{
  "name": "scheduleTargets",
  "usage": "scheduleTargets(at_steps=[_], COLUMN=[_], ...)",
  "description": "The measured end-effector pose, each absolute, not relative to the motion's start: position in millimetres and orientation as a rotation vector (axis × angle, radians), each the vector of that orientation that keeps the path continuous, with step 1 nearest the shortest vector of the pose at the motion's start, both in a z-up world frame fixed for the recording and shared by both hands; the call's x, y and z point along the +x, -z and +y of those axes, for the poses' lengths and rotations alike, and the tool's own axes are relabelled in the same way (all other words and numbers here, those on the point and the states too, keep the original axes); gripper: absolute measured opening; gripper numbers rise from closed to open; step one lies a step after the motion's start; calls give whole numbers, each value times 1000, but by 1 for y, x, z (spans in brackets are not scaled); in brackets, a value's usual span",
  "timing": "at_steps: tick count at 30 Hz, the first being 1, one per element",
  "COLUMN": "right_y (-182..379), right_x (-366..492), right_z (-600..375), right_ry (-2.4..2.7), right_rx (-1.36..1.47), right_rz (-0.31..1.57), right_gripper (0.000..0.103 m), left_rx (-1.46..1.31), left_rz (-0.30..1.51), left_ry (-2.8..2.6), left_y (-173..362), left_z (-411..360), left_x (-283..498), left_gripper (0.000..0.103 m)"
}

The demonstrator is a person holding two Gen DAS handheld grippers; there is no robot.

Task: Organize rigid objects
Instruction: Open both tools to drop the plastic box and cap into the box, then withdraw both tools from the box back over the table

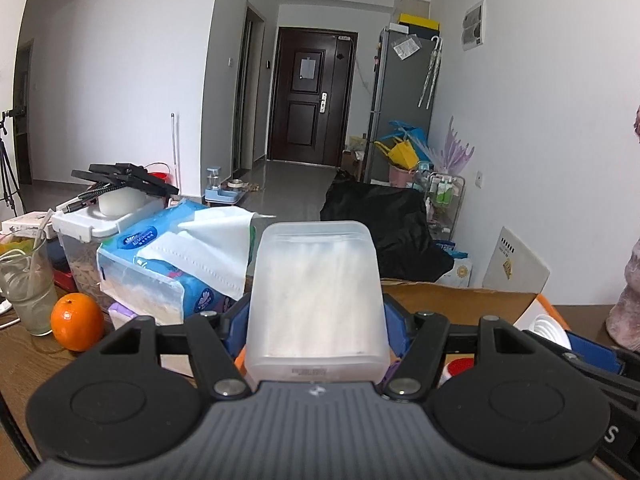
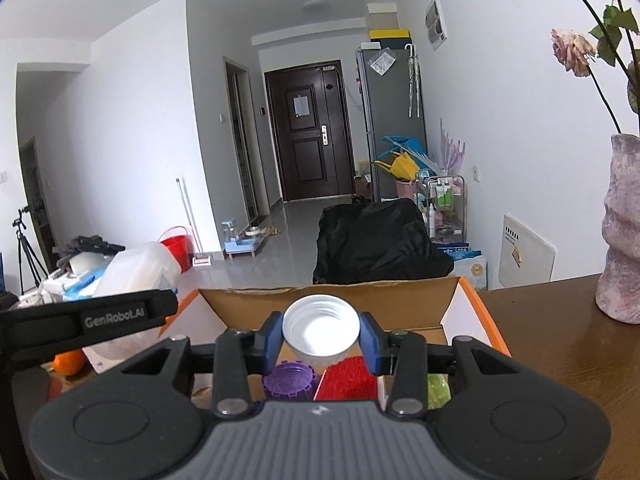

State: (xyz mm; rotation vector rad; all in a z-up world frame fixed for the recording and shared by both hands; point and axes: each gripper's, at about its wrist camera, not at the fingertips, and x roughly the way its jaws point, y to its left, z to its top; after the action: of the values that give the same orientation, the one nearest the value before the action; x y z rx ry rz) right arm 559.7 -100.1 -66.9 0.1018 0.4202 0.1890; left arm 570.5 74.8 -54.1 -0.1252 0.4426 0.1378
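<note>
My left gripper is shut on a translucent plastic box of white cotton swabs, its blue pads pressing both sides. The box is held upright above the table, just left of an open cardboard box with orange edges. My right gripper is shut on a white screw cap, open side towards the camera, over the cardboard box. Inside that box lie a purple cap, a red item and a green item. One of the left gripper's fingers shows at the left of the right wrist view.
On the wooden table to the left stand an orange, a glass with a straw, a blue tissue pack and a lidded storage tub. A pinkish vase with dried roses stands at the right.
</note>
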Motion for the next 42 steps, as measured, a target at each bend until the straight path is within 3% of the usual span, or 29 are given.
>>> scheduleTargets(at_steps=[11, 13, 15, 16, 18, 21, 42], right_y=[63, 60, 57, 55, 51, 50, 44], right_x=[571, 573, 570, 569, 566, 567, 545], right_z=[-100, -102, -106, -107, -110, -117, -115], right_ry=[-177, -166, -148, -134, -110, -107, -121], right_rx=[90, 103, 106, 99, 92, 121, 100], right_rz=[491, 512, 509, 503, 488, 494, 478], right_gripper=[40, 50, 79, 86, 96, 101, 103], left_rx=[-117, -130, -144, -147, -155, -155, -116], left_rz=[504, 518, 509, 504, 488, 496, 495], left_ry=[-88, -73, -71, -78, -82, -96, -116], left_y=[60, 60, 55, 53, 49, 48, 44], left_z=[75, 77, 81, 82, 85, 87, 84], left_x=[577, 576, 572, 570, 566, 566, 552], left_gripper=[70, 84, 96, 103, 103, 103, 103])
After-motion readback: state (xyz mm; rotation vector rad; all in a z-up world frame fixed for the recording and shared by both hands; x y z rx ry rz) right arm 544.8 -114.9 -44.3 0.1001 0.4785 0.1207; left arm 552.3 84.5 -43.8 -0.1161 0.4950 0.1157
